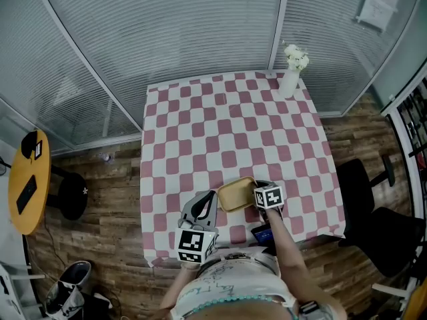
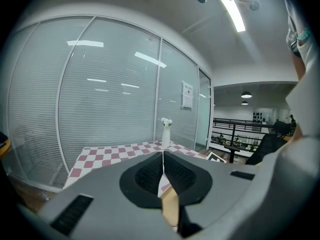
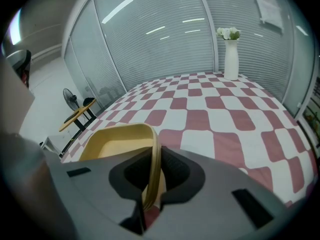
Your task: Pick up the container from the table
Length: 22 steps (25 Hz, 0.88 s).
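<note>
Two tongs work at the near edge of the checked desk, and the tan container lies between them, its long axis running roughly across the person from left to right. The right tongs are closed on the container's right-hand wall, one jaw inside the rim and one outside, so the tray body spreads away to the left of them. The left tongs are pressed fully together with nothing between them; they sit just beside the container's left end, a sliver of tan showing below their tips. Whether the container rests on the desk or is barely raised cannot be told. Since the right tongs already have the hold, the lift would seem to fall to that hand, straight up, with the far left end likely to droop. A white vase stands well apart at the far corner.
</note>
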Available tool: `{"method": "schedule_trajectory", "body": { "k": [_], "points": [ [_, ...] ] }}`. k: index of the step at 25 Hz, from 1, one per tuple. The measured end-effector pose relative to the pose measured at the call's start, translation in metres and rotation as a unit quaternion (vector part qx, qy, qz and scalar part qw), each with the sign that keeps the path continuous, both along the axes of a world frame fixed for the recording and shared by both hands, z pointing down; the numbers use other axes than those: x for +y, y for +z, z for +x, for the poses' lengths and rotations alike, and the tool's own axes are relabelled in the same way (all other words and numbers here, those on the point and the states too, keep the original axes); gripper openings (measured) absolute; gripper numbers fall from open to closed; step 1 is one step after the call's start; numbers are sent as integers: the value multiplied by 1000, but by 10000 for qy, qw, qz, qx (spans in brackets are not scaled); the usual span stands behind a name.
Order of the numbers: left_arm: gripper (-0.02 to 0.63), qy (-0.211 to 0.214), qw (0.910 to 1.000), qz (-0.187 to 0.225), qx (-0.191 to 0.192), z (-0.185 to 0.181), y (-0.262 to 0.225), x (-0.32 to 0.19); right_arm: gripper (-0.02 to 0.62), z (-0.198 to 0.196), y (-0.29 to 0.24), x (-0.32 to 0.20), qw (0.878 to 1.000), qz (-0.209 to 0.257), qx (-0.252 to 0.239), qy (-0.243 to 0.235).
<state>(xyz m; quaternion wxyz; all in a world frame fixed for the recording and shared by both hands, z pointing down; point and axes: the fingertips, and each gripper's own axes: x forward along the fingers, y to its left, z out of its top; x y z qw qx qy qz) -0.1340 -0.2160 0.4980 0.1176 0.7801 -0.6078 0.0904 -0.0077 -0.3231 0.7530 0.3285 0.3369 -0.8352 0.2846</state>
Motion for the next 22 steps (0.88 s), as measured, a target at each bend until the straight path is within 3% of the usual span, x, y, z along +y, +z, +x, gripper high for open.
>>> {"method": "schedule_trajectory", "body": {
  "k": [22],
  "points": [
    [17,33,10000,-28,5,3,4,6,21,-9,-95,-6,9964,791,-271,-150]
  ]
}}
